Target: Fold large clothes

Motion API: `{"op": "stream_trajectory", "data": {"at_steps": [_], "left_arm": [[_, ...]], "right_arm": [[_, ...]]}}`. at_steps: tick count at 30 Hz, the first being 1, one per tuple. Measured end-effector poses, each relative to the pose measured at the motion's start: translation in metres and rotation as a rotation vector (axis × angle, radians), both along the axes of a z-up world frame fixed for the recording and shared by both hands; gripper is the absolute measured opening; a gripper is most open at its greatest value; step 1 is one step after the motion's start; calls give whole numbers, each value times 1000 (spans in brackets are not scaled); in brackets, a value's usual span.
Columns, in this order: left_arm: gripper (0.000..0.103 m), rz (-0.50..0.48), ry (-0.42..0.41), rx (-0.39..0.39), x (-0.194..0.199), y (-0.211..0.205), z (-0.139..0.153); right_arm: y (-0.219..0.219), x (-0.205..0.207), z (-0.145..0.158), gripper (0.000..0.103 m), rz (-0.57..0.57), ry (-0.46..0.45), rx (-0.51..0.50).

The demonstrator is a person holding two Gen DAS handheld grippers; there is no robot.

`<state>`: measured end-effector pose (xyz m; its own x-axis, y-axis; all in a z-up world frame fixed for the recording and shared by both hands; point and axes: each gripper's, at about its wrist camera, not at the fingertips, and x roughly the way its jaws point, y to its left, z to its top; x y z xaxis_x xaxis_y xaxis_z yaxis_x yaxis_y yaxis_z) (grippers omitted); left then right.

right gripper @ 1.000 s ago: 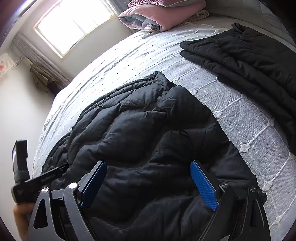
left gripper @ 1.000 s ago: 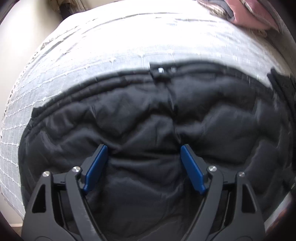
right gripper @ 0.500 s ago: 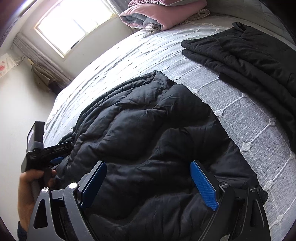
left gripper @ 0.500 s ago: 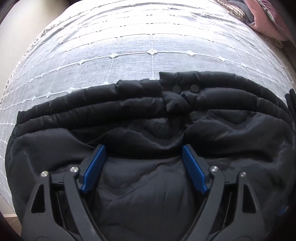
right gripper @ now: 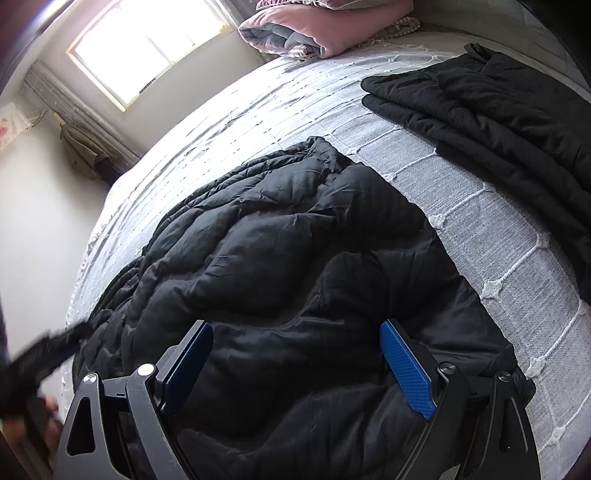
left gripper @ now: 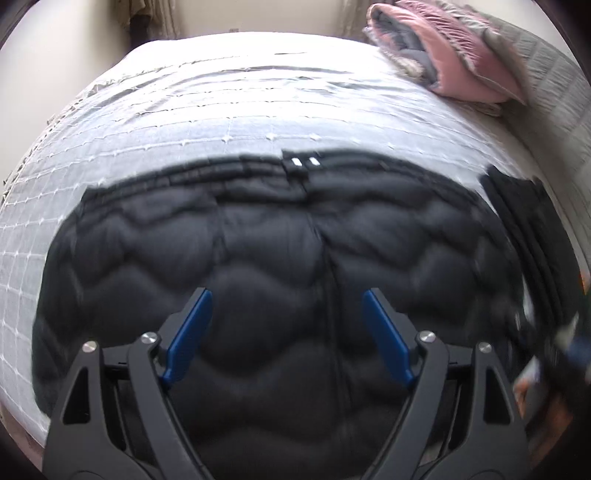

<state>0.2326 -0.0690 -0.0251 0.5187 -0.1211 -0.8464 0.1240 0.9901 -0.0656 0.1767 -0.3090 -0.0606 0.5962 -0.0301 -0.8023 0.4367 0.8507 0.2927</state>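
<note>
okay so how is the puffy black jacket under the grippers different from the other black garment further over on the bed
The jacket lies spread out in one puffy, wavy-quilted layer; the other garment is folded into a flatter stack with layered edges. The jacket sits at the near edge of the bed, under both grippers; the other garment lies farther off, nearer the pink bedding. Both are black, padded, and rest on the bed.

Our left gripper [left gripper: 284, 295] has pulled back and up from the black quilted jacket [left gripper: 273, 258], so more of the jacket and the white bedspread [left gripper: 221, 110] beyond its fingers now shows. A pink blanket [left gripper: 465, 62] has come fully into sight far ahead to its right.
</note>
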Motion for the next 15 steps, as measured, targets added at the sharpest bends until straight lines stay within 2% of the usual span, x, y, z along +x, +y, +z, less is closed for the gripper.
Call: {"op": "stream_trajectory", "data": {"at_steps": [3, 6, 8, 11, 15], "left_arm": [[84, 14, -43, 64, -22, -6, -15], [84, -32, 13, 121, -18, -18, -48], [86, -15, -9, 161, -14, -17, -60], [85, 10, 9, 126, -10, -11, -60], [85, -14, -13, 137, -14, -12, -60]], "right_arm": [[1, 0, 0, 93, 3, -1, -3], [3, 0, -1, 93, 7, 6, -14], [3, 0, -1, 93, 11, 10, -21], [2, -3, 0, 93, 16, 3, -14], [-8, -21, 9, 93, -15, -41, 18]]}}
